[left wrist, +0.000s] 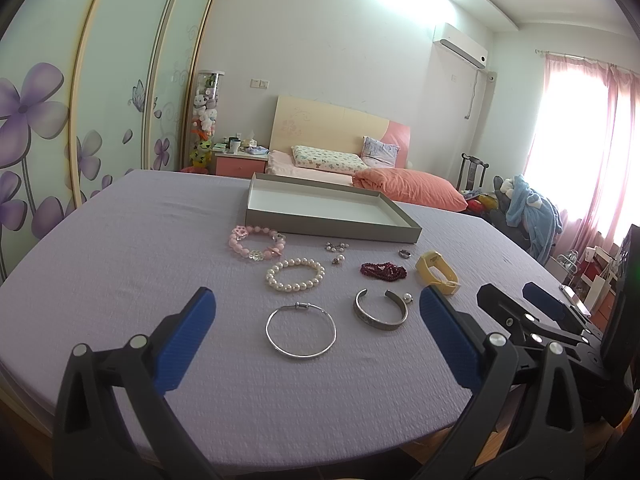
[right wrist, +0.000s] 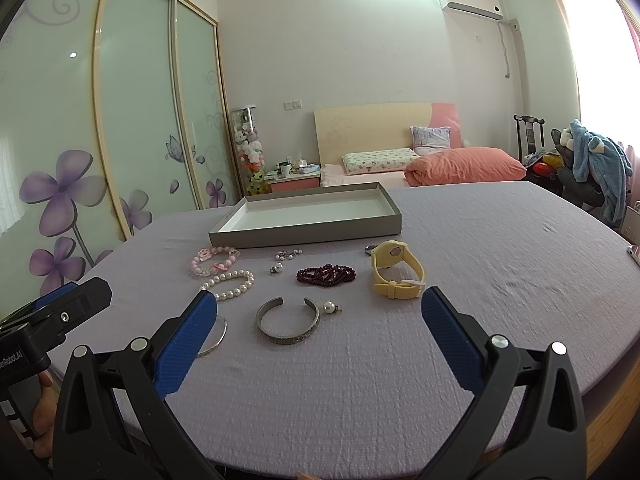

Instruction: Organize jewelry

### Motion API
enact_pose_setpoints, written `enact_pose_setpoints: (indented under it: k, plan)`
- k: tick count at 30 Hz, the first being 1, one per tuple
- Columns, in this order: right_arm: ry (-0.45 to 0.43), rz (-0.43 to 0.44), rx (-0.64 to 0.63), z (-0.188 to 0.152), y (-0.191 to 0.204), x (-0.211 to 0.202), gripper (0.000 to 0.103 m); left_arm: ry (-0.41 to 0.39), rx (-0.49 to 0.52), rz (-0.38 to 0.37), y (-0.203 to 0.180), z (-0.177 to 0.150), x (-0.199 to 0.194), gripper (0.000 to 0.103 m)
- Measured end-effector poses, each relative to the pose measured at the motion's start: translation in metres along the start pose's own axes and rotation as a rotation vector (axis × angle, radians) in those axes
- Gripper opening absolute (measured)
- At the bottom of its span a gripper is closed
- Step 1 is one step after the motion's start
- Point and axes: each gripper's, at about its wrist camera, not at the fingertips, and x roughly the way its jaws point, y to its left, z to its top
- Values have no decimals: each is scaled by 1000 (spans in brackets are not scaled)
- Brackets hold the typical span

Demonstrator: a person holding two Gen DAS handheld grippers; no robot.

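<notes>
Left wrist view first: the left tool [left wrist: 316,304] hovers over the lavender-covered table [left wrist: 120,248] with its blue fingers spread wide and nothing between them. Right in that gap lies the thin silver bangle [left wrist: 301,331], with the engraved open cuff [left wrist: 381,309] at three o'clock from it. Up at twelve o'clock sit the pearl bracelet [left wrist: 295,275] and the pink bead bracelet [left wrist: 257,242], and beyond them the shallow grey tray [left wrist: 332,227]. The dark red bead strand [left wrist: 383,271] and the yellow watch [left wrist: 437,273] rest toward two o'clock, near a small ring [left wrist: 405,254]. Over to the right wrist view: the right tool [right wrist: 320,306] is also spread, gripping nothing. The cuff [right wrist: 288,322] lies between its fingers, a loose pearl drop [right wrist: 330,307] just beside it, the yellow watch [right wrist: 396,270] at one o'clock, the tray [right wrist: 304,232] at twelve.
</notes>
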Motion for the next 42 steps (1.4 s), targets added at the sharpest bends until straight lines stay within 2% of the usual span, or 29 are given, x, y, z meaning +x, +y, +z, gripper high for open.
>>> enact_pose_setpoints:
  k: [5,15,25,29,36,42]
  plan:
    - [-1,0,1,1,0,1,102,0,-1,-2,1,12,-3,101]
    - [21,-25,9,3,-11,6,102,16,-3,11,2,8,5,101]
    - [141,-87,32,14,-41,52,102,112,13,81,10,4,43,101]
    - [224,-117,15,26,-51,83,102,162,14,97,14,2,62,101]
    - [385,-172,1,30,-69,133,102,240,10,86,20,-4,86,101]
    - [443,-190,13,24,-75,150,102,271,25,97,23,-5,97,101]
